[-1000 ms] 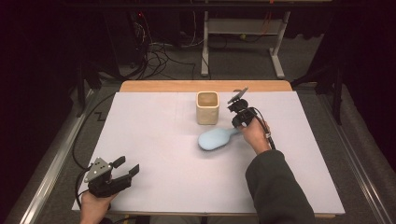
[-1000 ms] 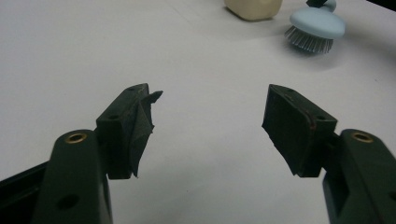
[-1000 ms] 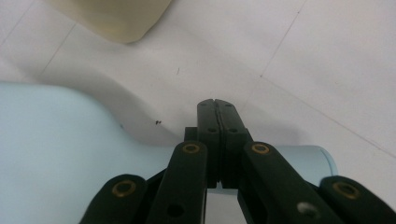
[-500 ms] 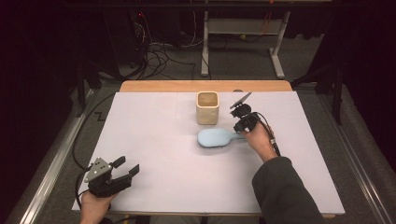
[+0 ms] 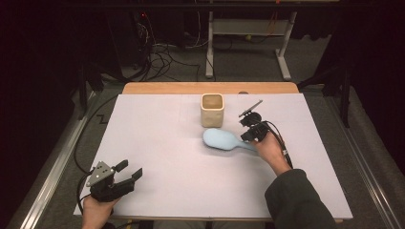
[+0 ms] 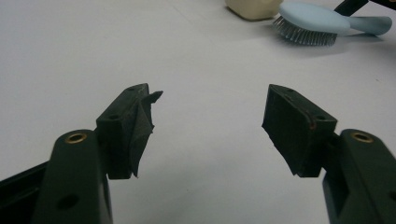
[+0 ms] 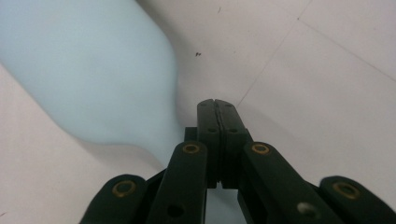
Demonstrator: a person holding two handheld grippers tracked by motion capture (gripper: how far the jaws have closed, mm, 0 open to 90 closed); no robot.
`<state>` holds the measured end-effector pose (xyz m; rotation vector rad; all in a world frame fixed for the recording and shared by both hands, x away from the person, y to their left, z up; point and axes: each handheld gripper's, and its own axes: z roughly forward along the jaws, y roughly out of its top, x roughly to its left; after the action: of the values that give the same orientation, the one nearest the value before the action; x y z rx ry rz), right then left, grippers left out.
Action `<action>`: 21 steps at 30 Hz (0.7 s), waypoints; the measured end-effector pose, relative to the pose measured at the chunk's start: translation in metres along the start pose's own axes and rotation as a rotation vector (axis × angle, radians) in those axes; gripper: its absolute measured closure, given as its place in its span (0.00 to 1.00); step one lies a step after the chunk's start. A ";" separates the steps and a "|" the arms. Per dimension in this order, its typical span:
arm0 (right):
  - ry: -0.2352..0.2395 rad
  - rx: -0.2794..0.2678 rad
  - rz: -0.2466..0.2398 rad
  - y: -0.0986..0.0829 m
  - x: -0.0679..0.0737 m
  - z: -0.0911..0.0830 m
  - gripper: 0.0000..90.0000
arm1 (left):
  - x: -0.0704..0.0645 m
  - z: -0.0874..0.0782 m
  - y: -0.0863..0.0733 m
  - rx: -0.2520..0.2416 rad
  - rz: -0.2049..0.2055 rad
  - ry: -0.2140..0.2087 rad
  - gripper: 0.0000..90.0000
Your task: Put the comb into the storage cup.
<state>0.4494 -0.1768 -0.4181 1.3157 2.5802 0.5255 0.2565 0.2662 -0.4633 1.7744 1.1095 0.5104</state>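
At the near left corner of the white table cover (image 5: pixel 157 143) the left gripper (image 5: pixel 125 177) rests in the person's hand with its jaws spread wide and nothing between them; it sits where it sat a second ago. The left gripper view shows its black pads (image 6: pixel 293 126) as blocky and matte, the left one carrying a torn, curling flap of rubber facing

Toward the middle, the cream cup (image 5: pixel 212 109) stands upright near the far edge, squarish with rounded corners and a thick, dull wall. Just beside it, on the near side, lies the pale blue hairbrush (image 5: pixel 220 140), back up and bristles down. Over the last second the brush has slid a little to the left and nearer the person, and its head now lies closer under the cup's front. Its back is smooth, glossy plastic, an oval tapering into a slim handle; the bristles (image 6: pixel 303 36) are fine grey pins in a dense row

At the right, the right gripper (image 5: pixel 250 133) has pulled back along with the brush. Its jaws are pressed together, and the handle seems to run beneath rather than between them, so they appear closed on nothing. Judged from this, the brush is being dragged or steered into place near the cup rather than lifted
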 end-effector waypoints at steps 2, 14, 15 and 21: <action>0.008 0.000 0.002 -0.003 0.001 -0.002 1.00 | 0.000 0.000 0.000 0.000 -0.001 0.000 0.37; 0.035 -0.031 -0.021 -0.019 0.009 -0.011 1.00 | 0.001 -0.001 -0.001 0.000 -0.008 0.004 0.37; 0.040 -0.032 -0.026 -0.020 0.009 -0.012 1.00 | 0.001 -0.001 -0.001 0.000 -0.006 0.004 0.37; 0.055 -0.044 -0.018 -0.027 0.009 -0.015 1.00 | 0.002 -0.001 -0.001 -0.001 -0.011 0.004 0.37</action>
<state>0.4190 -0.1872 -0.4154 1.2806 2.6059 0.6198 0.2562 0.2680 -0.4638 1.7661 1.1204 0.5082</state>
